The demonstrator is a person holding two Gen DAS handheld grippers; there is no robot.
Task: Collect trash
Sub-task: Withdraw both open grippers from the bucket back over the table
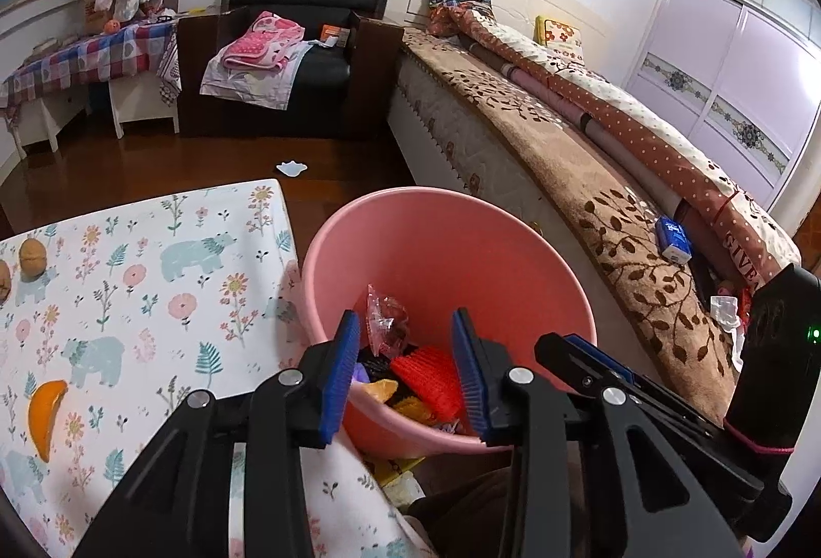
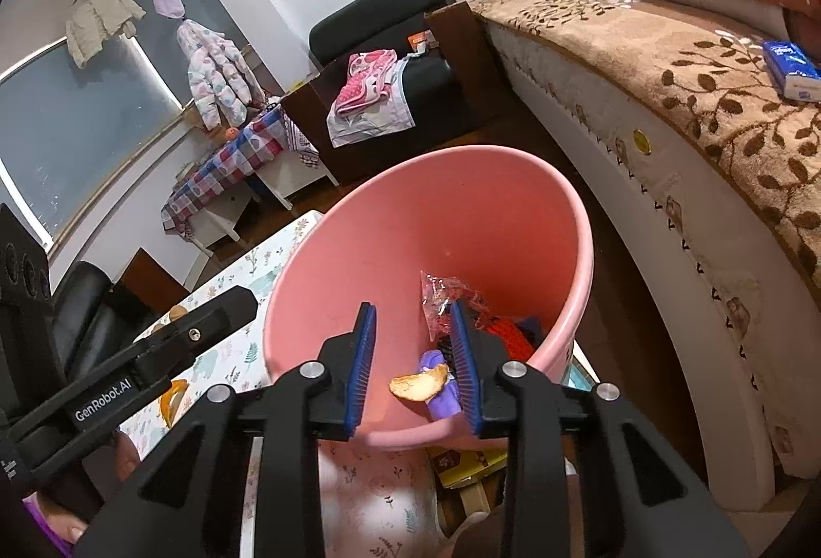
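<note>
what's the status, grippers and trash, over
Left gripper and right gripper open, empty, over the pink bin. Wrapper and peel in the bin. Orange peel and walnut left on the table. Nothing in the way.

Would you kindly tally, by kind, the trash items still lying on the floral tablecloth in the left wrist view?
Orange peel: 1
Walnuts, one of them cut off by the picture's edge: 2
Total: 3 on the tablecloth
</note>
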